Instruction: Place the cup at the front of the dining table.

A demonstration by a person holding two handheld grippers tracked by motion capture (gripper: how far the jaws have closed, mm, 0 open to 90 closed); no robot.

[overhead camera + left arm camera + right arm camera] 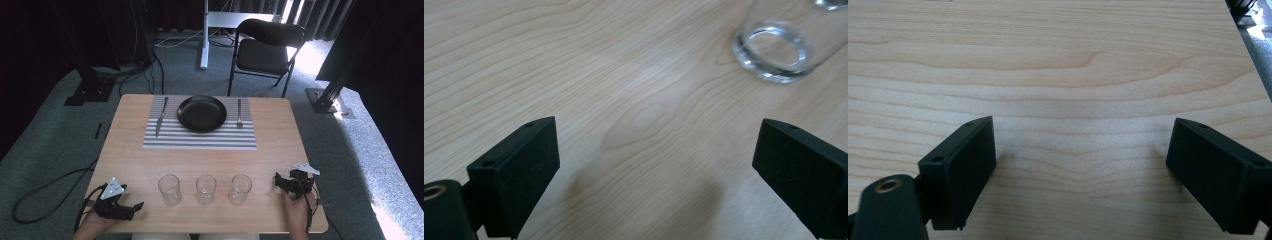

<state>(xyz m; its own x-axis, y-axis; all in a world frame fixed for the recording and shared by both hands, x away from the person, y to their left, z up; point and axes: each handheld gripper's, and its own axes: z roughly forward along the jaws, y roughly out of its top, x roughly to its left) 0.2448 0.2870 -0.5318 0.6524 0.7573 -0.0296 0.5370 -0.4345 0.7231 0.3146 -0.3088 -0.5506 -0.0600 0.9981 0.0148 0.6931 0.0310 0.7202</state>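
Three clear empty glasses stand in a row near the table's front edge: left glass [169,189], middle glass [205,188], right glass [240,189]. My left gripper [131,207] rests at the front left corner, open, jaws wide apart over bare wood; its own view catches the base of the left glass [774,52] ahead to the right. My right gripper [278,181] sits at the front right, just right of the right glass, open with only wood between its jaws [1080,165]. A black plate [202,113] lies on a striped placemat [200,137] with a knife [161,116] left and a fork [239,113] right.
The wooden table [130,150] has bare wood between the placemat and the glasses. Behind it stand a black folding chair [265,50], a white post [204,35] and black stands on grey carpet. A cable [45,192] loops on the floor at the left.
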